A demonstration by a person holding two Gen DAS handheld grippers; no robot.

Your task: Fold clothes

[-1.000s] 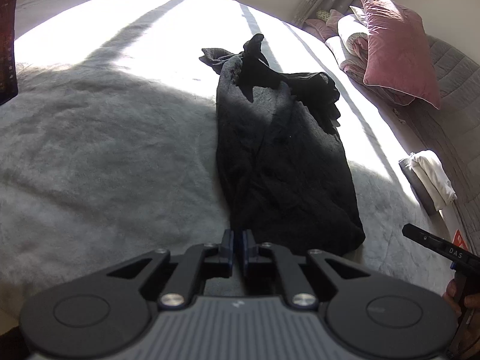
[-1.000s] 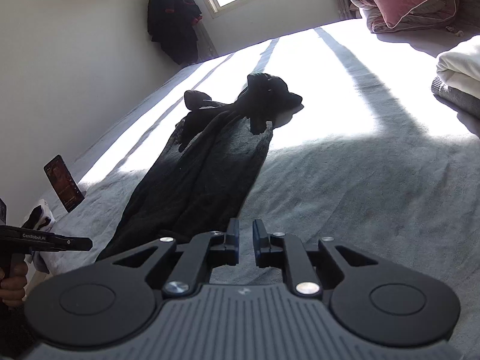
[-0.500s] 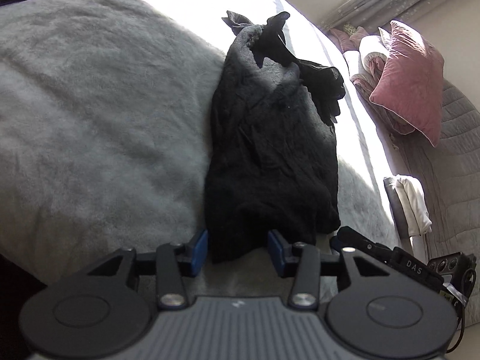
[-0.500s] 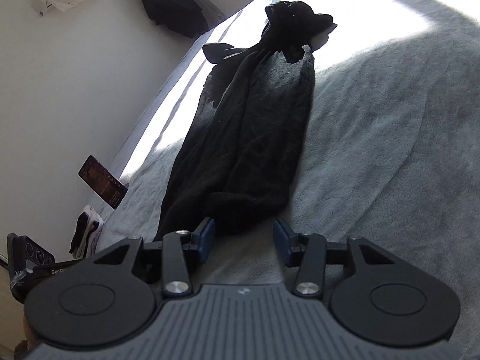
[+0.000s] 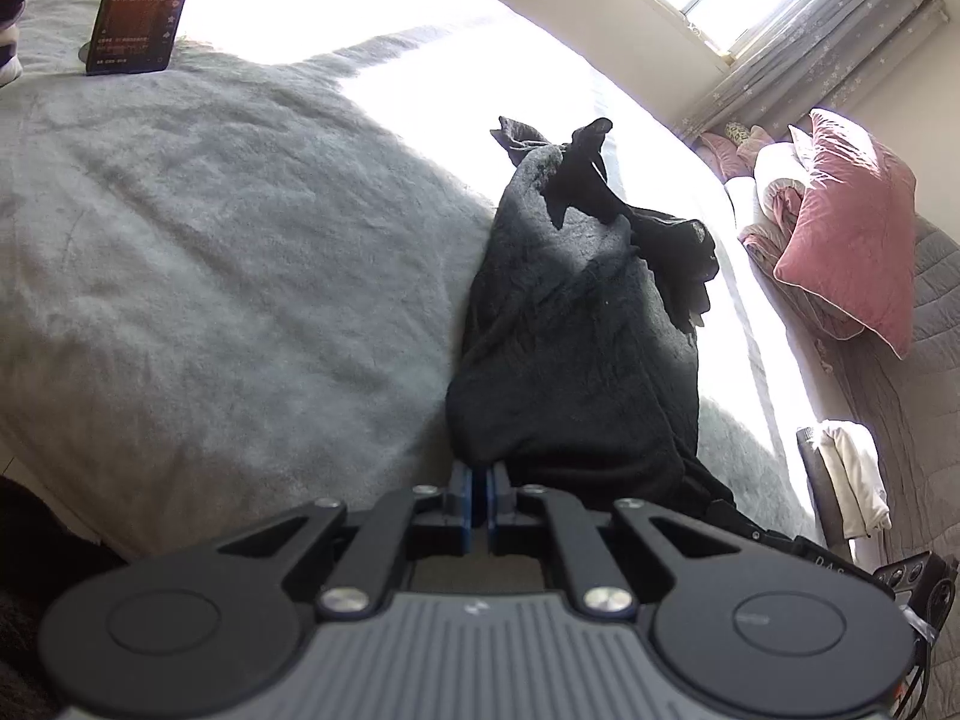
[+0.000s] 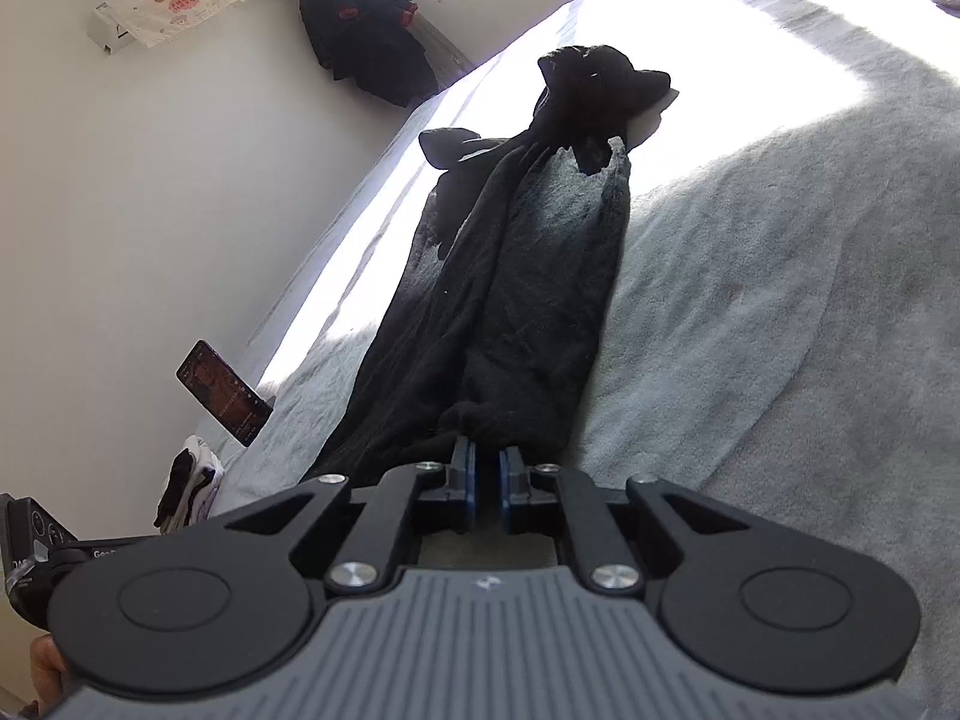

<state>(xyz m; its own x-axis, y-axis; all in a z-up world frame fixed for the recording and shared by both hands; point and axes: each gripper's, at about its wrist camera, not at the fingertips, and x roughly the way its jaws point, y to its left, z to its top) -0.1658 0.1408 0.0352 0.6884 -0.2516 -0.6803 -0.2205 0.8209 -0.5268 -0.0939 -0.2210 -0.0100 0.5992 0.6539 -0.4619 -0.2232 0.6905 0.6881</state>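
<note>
Both hand-held grippers pinched on black garment [image 5: 576, 324] hem, left hand-held gripper [image 5: 480, 480], right hand-held gripper [image 6: 487, 461]

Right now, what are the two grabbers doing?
Left gripper: closed on the near edge of the black garment.
Right gripper: closed on the same edge.

the other claw [image 5: 840, 561] reads "das"; phone [image 5: 141, 3] text is illegible.
</note>
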